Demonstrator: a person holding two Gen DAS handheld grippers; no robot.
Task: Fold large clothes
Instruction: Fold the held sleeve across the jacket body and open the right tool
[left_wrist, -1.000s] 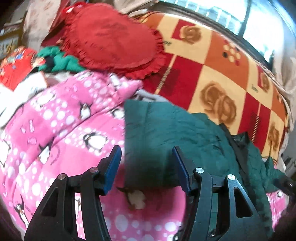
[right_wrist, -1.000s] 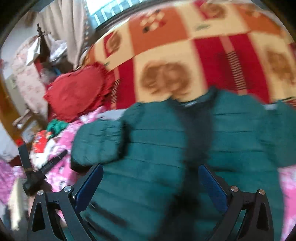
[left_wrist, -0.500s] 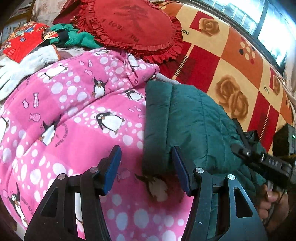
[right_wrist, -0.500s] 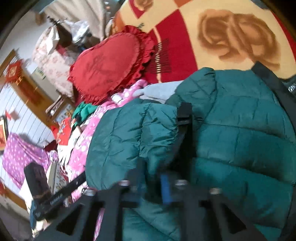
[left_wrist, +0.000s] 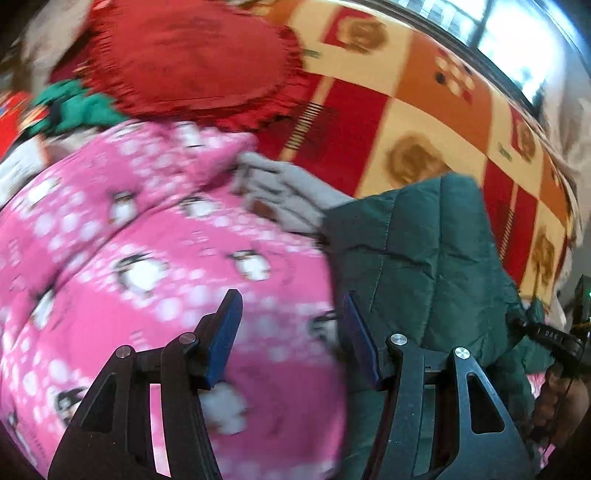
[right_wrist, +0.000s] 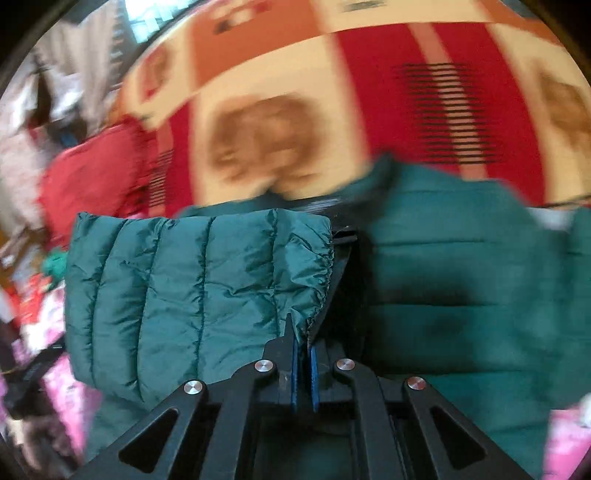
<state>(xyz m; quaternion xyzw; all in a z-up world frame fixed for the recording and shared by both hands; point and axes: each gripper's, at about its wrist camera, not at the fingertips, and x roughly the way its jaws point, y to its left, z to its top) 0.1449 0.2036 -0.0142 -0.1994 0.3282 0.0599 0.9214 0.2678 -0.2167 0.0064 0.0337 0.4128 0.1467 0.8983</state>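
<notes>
A dark green quilted puffer jacket (right_wrist: 461, 280) lies on the bed. My right gripper (right_wrist: 302, 343) is shut on the cuff of its left sleeve (right_wrist: 192, 288) and holds the sleeve lifted over the jacket's front. In the left wrist view the jacket (left_wrist: 424, 258) lies to the right. My left gripper (left_wrist: 291, 321) is open and empty, over the pink blanket just left of the jacket's edge.
A pink penguin-print blanket (left_wrist: 147, 258) covers the near bed. A red, orange and cream rose-patterned blanket (left_wrist: 424, 122) lies behind. A red ruffled heart cushion (left_wrist: 192, 62) and a grey garment (left_wrist: 288, 192) sit at the back. The other gripper (left_wrist: 554, 336) shows at far right.
My right gripper closed on the sleeve cuff and pulled the sleeve up and across the jacket. The left gripper stayed open and shifted slightly left of the jacket.
</notes>
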